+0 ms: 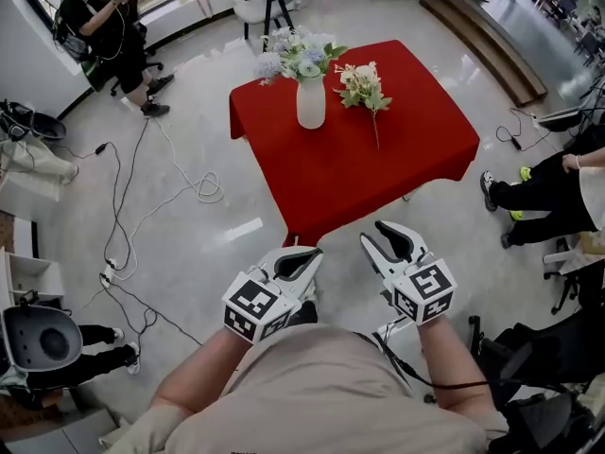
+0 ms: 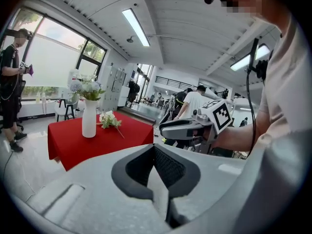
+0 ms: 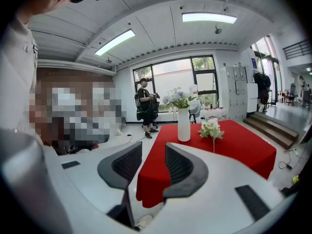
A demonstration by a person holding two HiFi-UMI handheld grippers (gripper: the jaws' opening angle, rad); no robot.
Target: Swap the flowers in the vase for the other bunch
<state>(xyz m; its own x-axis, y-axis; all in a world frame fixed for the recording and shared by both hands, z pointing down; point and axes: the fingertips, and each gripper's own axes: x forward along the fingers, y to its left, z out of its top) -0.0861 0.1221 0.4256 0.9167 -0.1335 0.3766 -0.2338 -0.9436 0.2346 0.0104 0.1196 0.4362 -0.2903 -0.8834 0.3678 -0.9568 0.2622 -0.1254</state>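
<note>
A white vase stands on the red-clothed table and holds a bunch of pale blue and white flowers. To its right a second bunch, cream with green leaves, lies flat on the cloth. Both grippers hover short of the table's near edge, over the floor. My left gripper has its jaws together with nothing in them. My right gripper is open and empty. The right gripper view shows the vase and the loose bunch beyond its parted jaws.
Cables trail over the floor left of the table. A standing person is at the far left, a seated person at the right. A stool stands behind the table, steps at the back right.
</note>
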